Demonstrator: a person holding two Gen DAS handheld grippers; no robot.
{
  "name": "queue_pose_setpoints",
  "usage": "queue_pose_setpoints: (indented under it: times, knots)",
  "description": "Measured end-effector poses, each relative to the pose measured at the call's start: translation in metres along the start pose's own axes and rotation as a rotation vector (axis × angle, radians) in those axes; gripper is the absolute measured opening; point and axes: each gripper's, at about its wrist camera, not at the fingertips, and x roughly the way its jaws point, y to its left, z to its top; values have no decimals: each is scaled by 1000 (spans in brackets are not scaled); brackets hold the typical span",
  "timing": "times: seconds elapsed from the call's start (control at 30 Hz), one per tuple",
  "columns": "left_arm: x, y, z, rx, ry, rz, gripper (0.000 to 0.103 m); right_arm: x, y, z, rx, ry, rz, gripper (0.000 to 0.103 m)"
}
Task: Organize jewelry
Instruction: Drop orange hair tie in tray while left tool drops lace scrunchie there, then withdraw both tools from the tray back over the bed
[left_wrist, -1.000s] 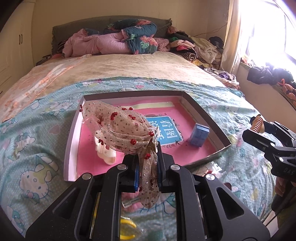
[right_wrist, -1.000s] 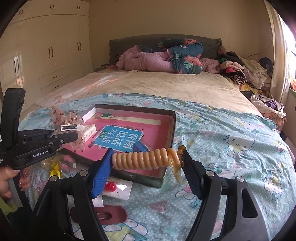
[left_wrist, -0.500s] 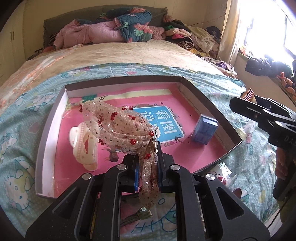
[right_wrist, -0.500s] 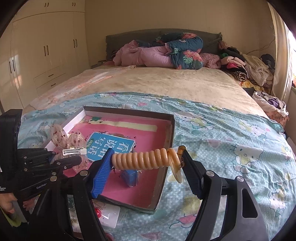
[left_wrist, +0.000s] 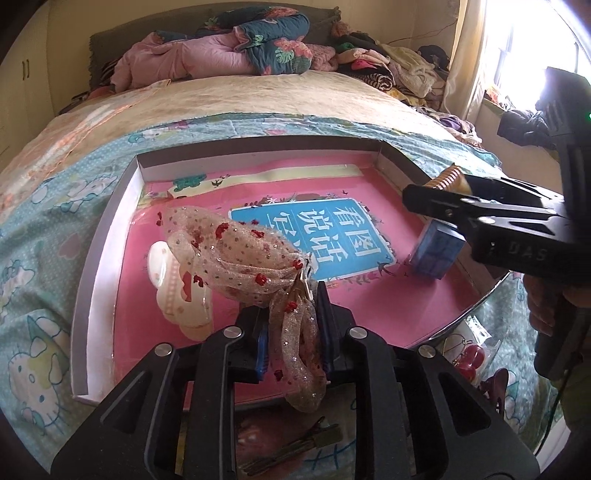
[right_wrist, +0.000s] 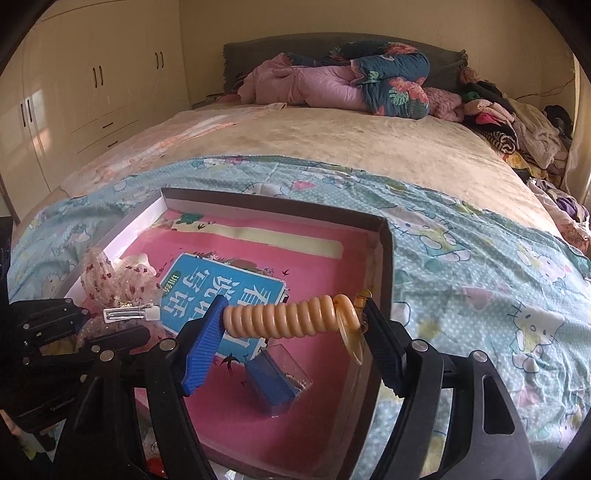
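We had brought both claws over the shallow pink-lined cardboard tray (left_wrist: 110, 236) lying on the cartoon-print blue bedspread (right_wrist: 480, 295), where a moment earlier they hung short of its near edge. Our left gripper (left_wrist: 293, 332) had just been easing its jaws apart a little, yet the sheer beige sequinned mesh hair bow with red flecks (left_wrist: 236, 254) was still caught between the pads, its soft tail drooping below them and its puffed loop hanging over the tray's left side, above a glossy cream plastic claw clip (left_wrist: 177, 291) on the floor. We judged the release as only begun. Our right gripper (right_wrist: 291, 332) stood wide but clamped endwise on the ribbed amber coil hair tie (right_wrist: 288, 317), springy and smooth, poised over the tray's near right corner above a small clear-lidded blue box (right_wrist: 277, 380). Both pieces looked ready to be dropped in.
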Motion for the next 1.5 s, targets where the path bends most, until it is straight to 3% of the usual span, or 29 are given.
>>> queue_pose_setpoints:
  times: [0.27,0.6,1.13,1.5]
  knots:
    - [-6,12,-2,-13,-7,11,36,25,10,2,-27,64,10,70]
    - [-15,17,-4,-33,-16,11,47,32,14,3,-37,94,7,74]
    - [-34,17,-5,-44,-56,26,60,2,13,-4,3,25,12,87]
    - [-60,22,-11,-82,-110,47,91,-41,15,-17,19,-47,-7,94]
